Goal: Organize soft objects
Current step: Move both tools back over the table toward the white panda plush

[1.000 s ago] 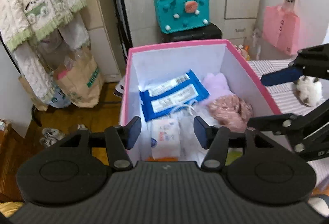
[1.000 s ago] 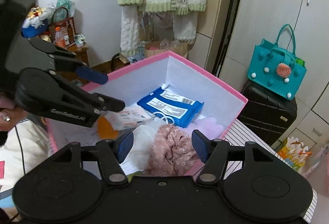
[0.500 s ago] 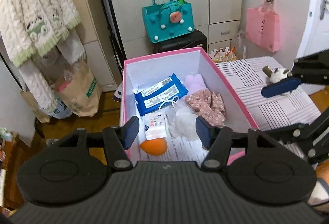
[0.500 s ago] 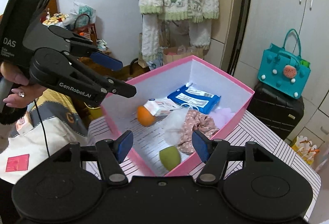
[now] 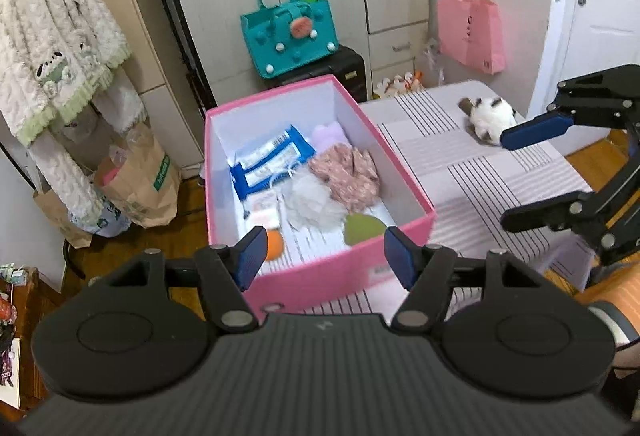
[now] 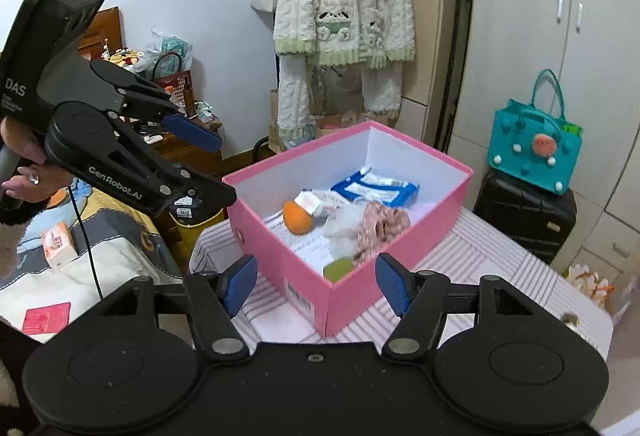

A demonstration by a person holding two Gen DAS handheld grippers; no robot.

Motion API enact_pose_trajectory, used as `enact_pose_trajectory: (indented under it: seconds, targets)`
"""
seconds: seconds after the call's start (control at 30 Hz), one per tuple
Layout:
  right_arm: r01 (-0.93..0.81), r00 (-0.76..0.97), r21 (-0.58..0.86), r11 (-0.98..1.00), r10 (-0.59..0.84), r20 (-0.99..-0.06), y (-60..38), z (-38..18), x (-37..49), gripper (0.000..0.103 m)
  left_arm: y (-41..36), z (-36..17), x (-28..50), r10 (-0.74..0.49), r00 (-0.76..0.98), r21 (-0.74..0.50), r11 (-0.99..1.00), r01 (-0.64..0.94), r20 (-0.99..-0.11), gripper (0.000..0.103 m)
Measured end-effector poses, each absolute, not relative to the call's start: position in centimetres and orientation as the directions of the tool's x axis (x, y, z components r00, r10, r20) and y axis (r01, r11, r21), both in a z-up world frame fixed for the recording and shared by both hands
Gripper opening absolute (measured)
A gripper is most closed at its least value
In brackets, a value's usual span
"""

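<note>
A pink box (image 5: 320, 278) (image 6: 280, 260) stands on the striped table (image 5: 480, 175). Inside lie a blue wipes pack (image 5: 268, 159), a pink floral cloth (image 5: 348, 175), a white mesh puff (image 5: 312, 203), an orange sponge (image 5: 274, 244) and a green sponge (image 5: 362, 230). A white plush toy (image 5: 488, 117) lies on the table right of the box. My left gripper (image 5: 325, 256) (image 6: 212, 163) hovers before the box's near end, its jaws opening with nothing between them. My right gripper (image 6: 316, 284) (image 5: 532, 171) is open and empty, in front of the box's near corner.
A teal bag (image 5: 290, 35) sits on a black suitcase (image 5: 340, 69) behind the box. A pink bag (image 5: 470, 31) hangs on the wall, knit clothes (image 5: 52, 47) hang at left over paper bags (image 5: 136, 187). A bed (image 6: 100, 256) lies beside the table.
Both grippers have drawn back and up from over the box, so the whole box and table now show. The left jaws have widened slightly. Nothing was picked up.
</note>
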State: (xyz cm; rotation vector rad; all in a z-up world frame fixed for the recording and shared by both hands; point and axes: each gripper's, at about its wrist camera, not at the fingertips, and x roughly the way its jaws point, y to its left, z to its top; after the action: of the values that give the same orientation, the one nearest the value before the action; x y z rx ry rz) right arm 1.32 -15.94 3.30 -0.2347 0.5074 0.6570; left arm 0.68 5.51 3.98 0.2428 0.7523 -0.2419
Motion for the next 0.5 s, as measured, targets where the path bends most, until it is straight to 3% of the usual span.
enact_pose_trajectory:
  seconds: [0.5]
  targets:
    - [-0.539, 0.694, 0.007, 0.842, 0.449, -0.562, -21.4, -0.3, -1.8, 0.072, -1.3, 1.6, -2.2, -0.217, 0.646, 0.160, 0.867, 0.472, -0.731, 0.064]
